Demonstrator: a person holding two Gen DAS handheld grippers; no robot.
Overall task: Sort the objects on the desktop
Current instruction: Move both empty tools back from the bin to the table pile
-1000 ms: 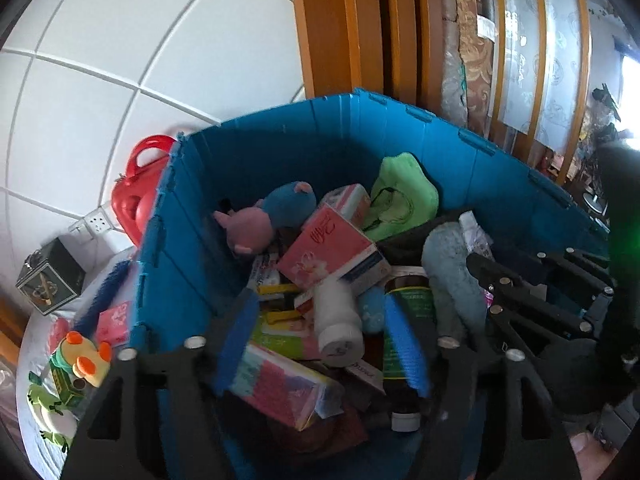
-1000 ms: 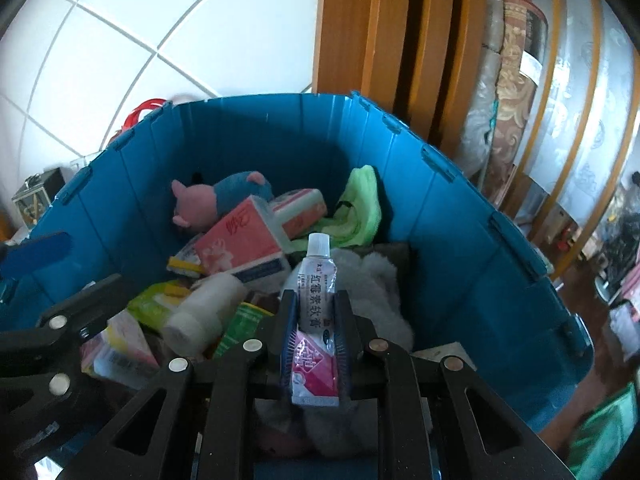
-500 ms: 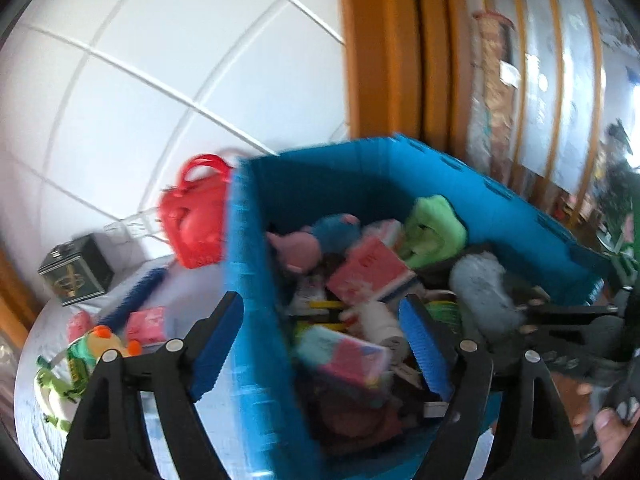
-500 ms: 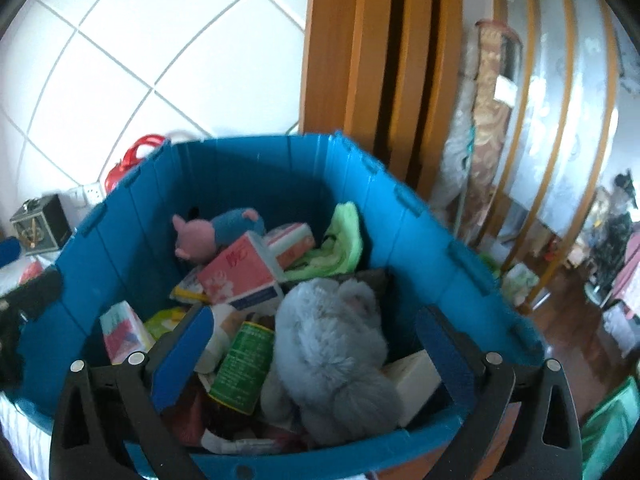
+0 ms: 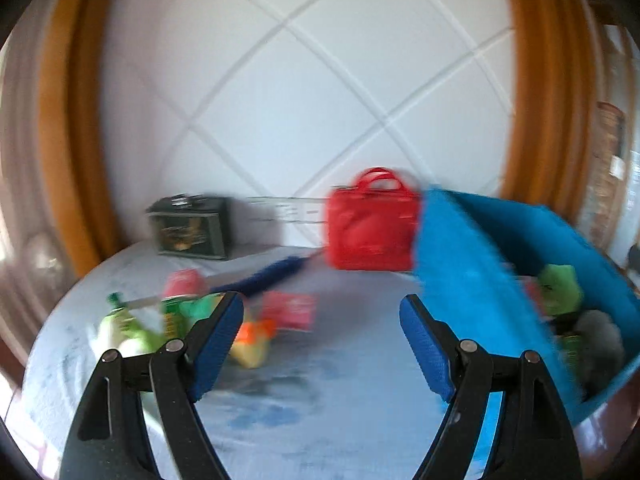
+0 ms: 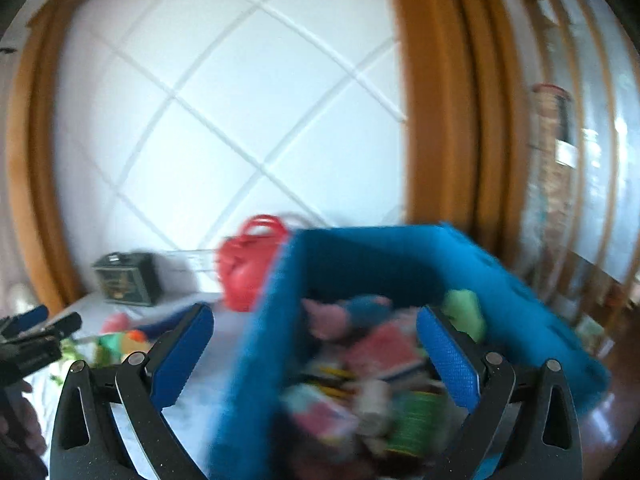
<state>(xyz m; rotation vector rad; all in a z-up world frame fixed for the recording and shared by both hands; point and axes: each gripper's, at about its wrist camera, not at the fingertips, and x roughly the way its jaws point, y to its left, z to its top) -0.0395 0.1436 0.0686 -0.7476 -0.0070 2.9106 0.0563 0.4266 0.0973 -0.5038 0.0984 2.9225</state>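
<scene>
Both views are motion-blurred. The blue bin [image 6: 384,256] holds several items: a pink and blue plush [image 6: 344,314], a red box, a green cloth [image 6: 464,312], a green can. My right gripper [image 6: 316,356] is open and empty, above the bin's left wall. My left gripper [image 5: 322,342] is open and empty over the grey table [image 5: 320,420], left of the bin [image 5: 460,280]. Loose items lie on the table beyond the left gripper: an orange and yellow toy [image 5: 252,340], a red packet [image 5: 292,312], green packages [image 5: 132,328], a blue brush [image 5: 264,276].
A red bag [image 5: 372,228] stands against the white wall beside the bin. A dark green box [image 5: 192,228] stands at the back left. The left gripper shows at the left edge of the right wrist view [image 6: 32,340]. Wooden frames flank the wall.
My right gripper opened and let go of the tube into the bin, then drew back left. My left gripper swung left, out of the bin and over the table.
</scene>
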